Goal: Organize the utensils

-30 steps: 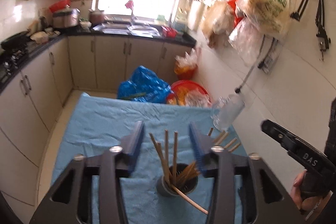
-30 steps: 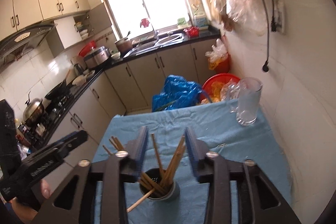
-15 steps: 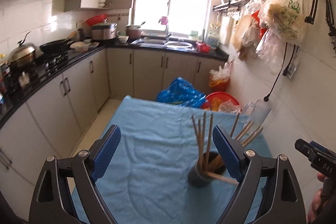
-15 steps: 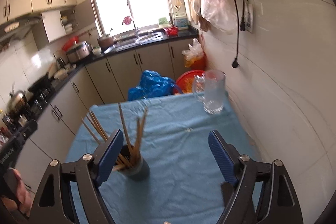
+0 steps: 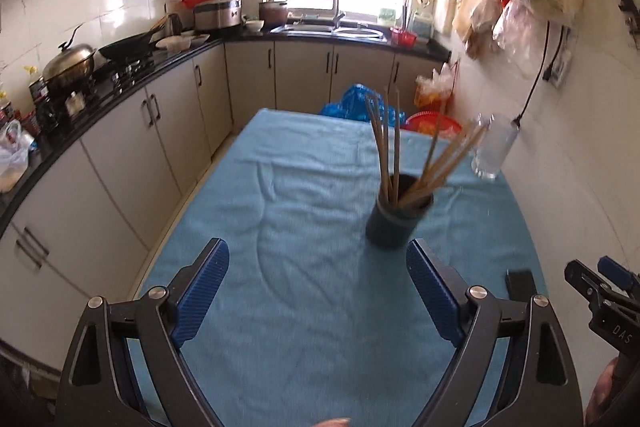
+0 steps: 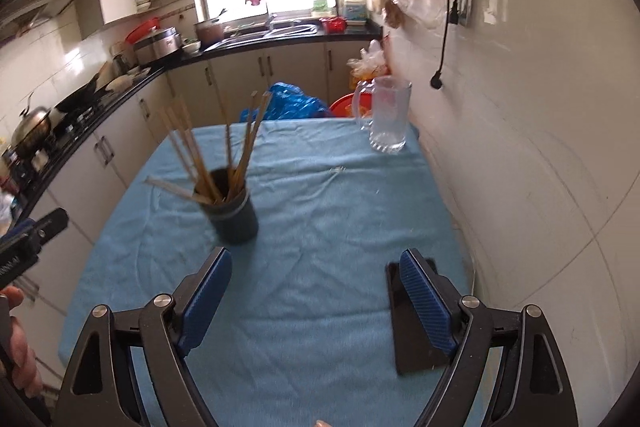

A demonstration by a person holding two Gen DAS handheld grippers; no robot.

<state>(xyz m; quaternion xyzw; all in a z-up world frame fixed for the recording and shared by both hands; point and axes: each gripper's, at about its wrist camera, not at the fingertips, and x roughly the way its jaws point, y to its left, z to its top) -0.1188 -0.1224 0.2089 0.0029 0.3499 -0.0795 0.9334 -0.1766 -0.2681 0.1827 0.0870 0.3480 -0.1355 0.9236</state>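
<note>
A dark round holder (image 5: 394, 221) (image 6: 234, 217) stands on the blue cloth, with several wooden chopsticks (image 5: 386, 143) (image 6: 192, 151) sticking up out of it. My left gripper (image 5: 318, 295) is open and empty, set back on the near side of the holder. My right gripper (image 6: 312, 297) is open too, with nothing between its blue pads; the holder is ahead of it to the left. Part of the right gripper (image 5: 600, 291) shows at the right edge of the left wrist view, and part of the left gripper (image 6: 28, 241) at the left edge of the right wrist view.
A blue cloth (image 5: 312, 195) (image 6: 340, 203) covers the table. A glass mug (image 6: 388, 115) (image 5: 490, 151) stands at the far right by the tiled wall. A flat black object (image 6: 416, 331) (image 5: 520, 283) lies near the right front. Kitchen cabinets (image 5: 132, 131) run along the left, blue bags (image 6: 292, 103) beyond the table.
Both grippers have opened wide and pulled back from the holder, which now stands farther ahead on the cloth with its chopsticks in it.
</note>
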